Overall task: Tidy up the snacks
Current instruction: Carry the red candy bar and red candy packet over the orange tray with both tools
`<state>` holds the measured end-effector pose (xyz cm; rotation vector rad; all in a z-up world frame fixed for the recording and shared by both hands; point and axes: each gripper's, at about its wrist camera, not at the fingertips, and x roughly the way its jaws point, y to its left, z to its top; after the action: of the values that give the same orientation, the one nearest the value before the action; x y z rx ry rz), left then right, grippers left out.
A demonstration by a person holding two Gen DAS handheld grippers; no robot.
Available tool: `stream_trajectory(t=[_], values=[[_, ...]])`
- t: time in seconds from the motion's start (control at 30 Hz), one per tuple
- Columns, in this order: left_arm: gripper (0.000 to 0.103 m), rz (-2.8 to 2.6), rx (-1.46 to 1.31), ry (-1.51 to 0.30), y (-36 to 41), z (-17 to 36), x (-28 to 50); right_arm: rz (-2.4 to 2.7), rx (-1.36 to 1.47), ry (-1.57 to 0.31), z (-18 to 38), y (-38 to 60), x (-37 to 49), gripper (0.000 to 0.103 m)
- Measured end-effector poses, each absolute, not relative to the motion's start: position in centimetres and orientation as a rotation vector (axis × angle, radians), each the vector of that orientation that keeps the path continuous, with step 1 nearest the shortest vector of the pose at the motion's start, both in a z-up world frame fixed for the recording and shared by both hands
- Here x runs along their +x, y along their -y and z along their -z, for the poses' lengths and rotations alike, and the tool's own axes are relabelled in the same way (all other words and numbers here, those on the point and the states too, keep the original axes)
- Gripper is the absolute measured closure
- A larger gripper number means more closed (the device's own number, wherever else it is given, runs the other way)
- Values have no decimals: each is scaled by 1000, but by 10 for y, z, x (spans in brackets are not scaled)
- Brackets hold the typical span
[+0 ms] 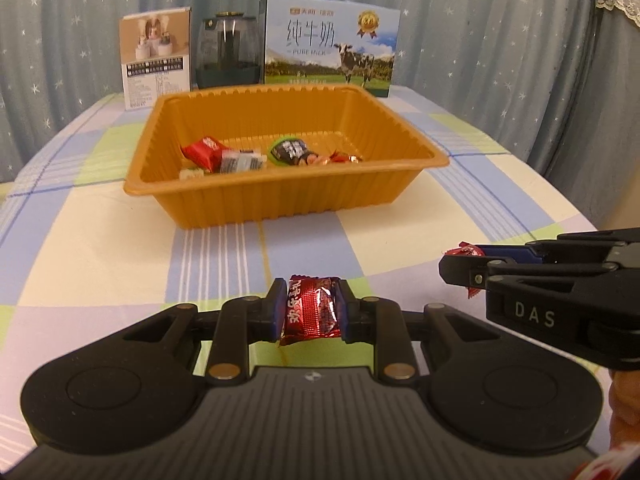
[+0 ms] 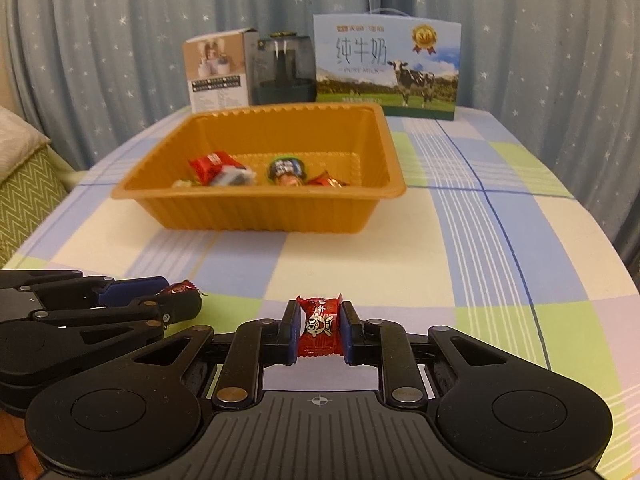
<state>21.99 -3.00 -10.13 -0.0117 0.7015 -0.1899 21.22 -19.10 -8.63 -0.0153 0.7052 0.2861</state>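
Observation:
My left gripper (image 1: pixel 310 312) is shut on a shiny dark-red candy (image 1: pixel 310 314), held a little above the checked tablecloth. Shut on a bright-red candy with a cartoon face (image 2: pixel 319 326) is my right gripper (image 2: pixel 319 326), also lifted off the cloth. Each gripper shows in the other's view: the right gripper (image 1: pixel 460 270) at the right edge, the left gripper (image 2: pixel 184 296) at the left edge. Ahead stands an orange ribbed tray (image 1: pixel 288 204) (image 2: pixel 256 212) holding several wrapped snacks (image 1: pixel 276 154) (image 2: pixel 260 174).
Behind the tray, along the table's far edge, stand a small printed box (image 1: pixel 156 60), a dark glass jar (image 1: pixel 226 52) and a pure-milk carton (image 1: pixel 332 42). A starred curtain hangs behind. A cushioned seat (image 2: pixel 24 184) sits left of the table.

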Motion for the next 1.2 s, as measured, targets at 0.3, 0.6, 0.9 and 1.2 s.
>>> stream_trajectory(t=[0.3, 0.6, 0.9, 1.2], values=[[80, 169, -45, -669, 18, 73, 200, -285, -7, -649, 63, 190, 197, 82], [80, 166, -54, -607, 16, 34, 187, -274, -18, -630, 39, 202, 181, 82], [80, 158, -64, -590, 9, 7, 183, -300, 0, -607, 7, 200, 175, 82], [80, 141, -80, -576, 4, -6, 208, -324, 35, -564, -8, 208, 208, 82]])
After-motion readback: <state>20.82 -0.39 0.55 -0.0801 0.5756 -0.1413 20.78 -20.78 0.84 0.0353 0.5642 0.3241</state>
